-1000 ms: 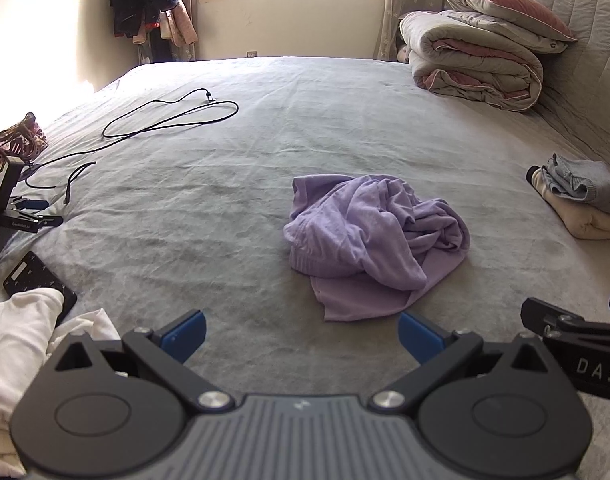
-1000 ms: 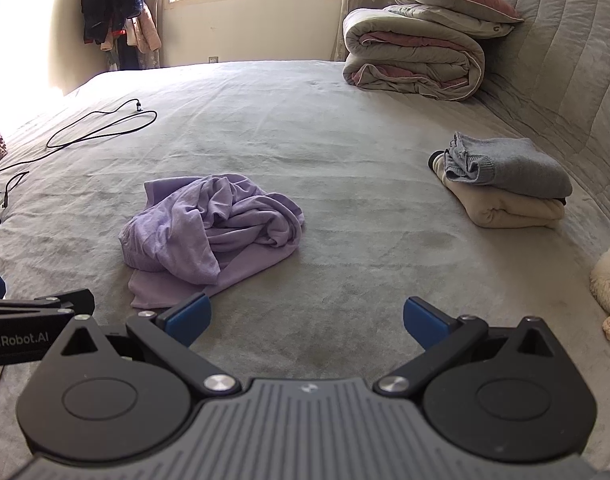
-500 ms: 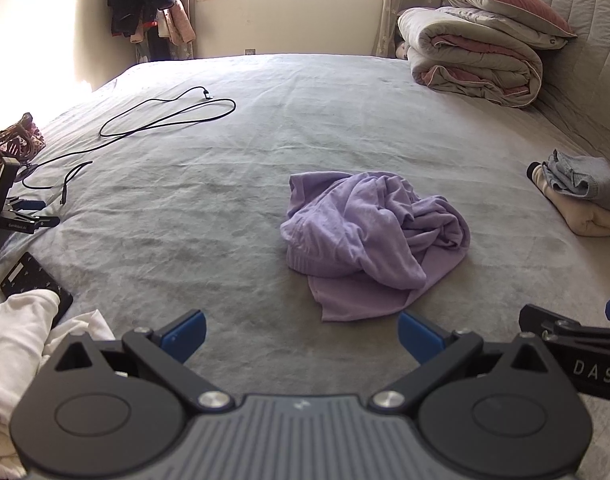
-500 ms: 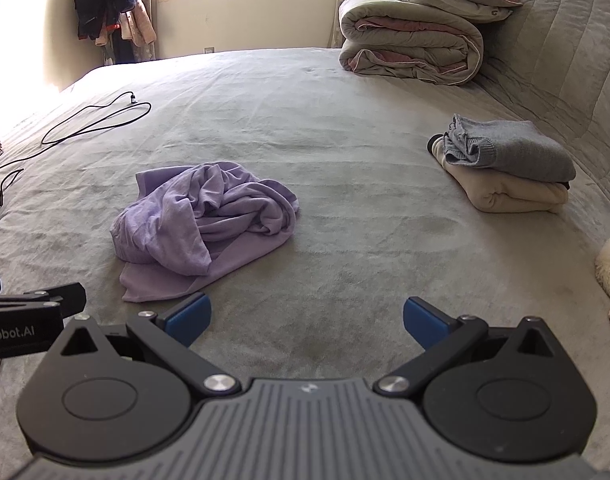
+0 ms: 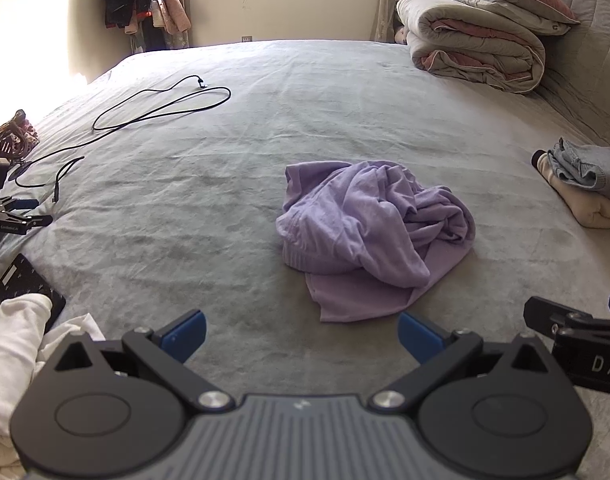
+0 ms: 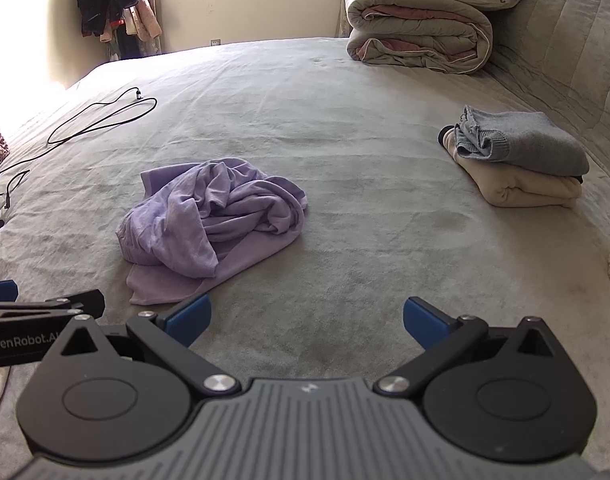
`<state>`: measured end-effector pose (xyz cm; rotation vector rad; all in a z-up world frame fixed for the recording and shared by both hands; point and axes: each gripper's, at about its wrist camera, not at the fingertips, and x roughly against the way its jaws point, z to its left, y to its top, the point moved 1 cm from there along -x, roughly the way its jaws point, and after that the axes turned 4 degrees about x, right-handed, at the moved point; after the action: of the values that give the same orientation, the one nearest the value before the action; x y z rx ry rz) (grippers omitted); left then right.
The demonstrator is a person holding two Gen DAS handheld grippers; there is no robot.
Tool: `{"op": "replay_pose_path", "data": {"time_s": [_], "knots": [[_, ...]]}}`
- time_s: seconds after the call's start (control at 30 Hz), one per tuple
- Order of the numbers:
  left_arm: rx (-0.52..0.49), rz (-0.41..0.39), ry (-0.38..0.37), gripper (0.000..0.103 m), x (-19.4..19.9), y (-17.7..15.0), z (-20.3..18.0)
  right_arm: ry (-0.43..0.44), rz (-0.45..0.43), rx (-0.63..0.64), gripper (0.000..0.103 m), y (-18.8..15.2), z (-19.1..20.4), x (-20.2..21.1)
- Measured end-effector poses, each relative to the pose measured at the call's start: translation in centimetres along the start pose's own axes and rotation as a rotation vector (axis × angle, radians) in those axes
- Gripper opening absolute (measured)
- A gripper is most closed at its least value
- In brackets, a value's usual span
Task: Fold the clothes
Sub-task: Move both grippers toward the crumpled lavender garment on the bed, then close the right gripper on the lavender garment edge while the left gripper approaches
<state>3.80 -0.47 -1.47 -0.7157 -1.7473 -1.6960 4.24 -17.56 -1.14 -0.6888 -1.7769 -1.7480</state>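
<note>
A crumpled lilac garment (image 5: 373, 236) lies in a heap in the middle of the grey bed (image 5: 193, 208). It also shows in the right wrist view (image 6: 209, 228). My left gripper (image 5: 301, 338) is open and empty, just short of the garment's near edge. My right gripper (image 6: 305, 322) is open and empty, to the right of the garment's near corner. The right gripper's finger (image 5: 561, 316) shows at the right edge of the left wrist view. The left gripper's finger (image 6: 57, 304) shows at the left of the right wrist view.
A folded grey and beige stack (image 6: 521, 164) lies at the right by the quilted headboard (image 6: 565, 40). Rolled duvets and pillows (image 5: 477, 48) sit at the far right. A black cable (image 5: 161, 108), a stand and a dark pad (image 5: 29, 284) lie at the left. White cloth (image 5: 13, 344) is near left.
Both grippers have moved slightly forward toward the lilac garment and tilted down a little. Both stay open. The garment has not moved.
</note>
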Motion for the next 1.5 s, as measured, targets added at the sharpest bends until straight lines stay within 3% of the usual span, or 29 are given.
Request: {"op": "replay_pose_path", "data": {"time_s": [0.3,0.43,0.63,0.9,1.33,1.43,1.5], "knots": [[0.033,-0.039,0.002,0.102,-2.0,2.3,1.0,0.083,0.035,-0.029,0.103,3.5,0.4,-3.9],[0.047,-0.009,-0.002,0.102,-4.3,2.3,1.9,0.115,0.046,-0.015,0.103,3.8,0.9,-6.5],[0.141,-0.060,-0.007,0.102,-5.6,2.5,4.2,0.165,0.040,-0.029,0.102,3.5,1.0,-9.2],[0.157,0.036,-0.073,0.103,-8.0,2.6,4.6,0.193,0.061,-0.001,0.090,2.5,0.9,-11.8],[0.154,0.079,-0.121,0.102,-8.9,2.7,4.6,0.213,0.084,0.049,0.094,1.2,1.0,-12.6],[0.175,0.091,-0.132,0.102,-9.0,2.7,4.9,0.197,0.081,0.062,0.086,1.3,0.9,-12.5],[0.194,0.087,-0.151,0.102,-8.9,2.7,5.1,0.180,0.078,0.070,0.072,1.3,0.8,-12.3]]}}
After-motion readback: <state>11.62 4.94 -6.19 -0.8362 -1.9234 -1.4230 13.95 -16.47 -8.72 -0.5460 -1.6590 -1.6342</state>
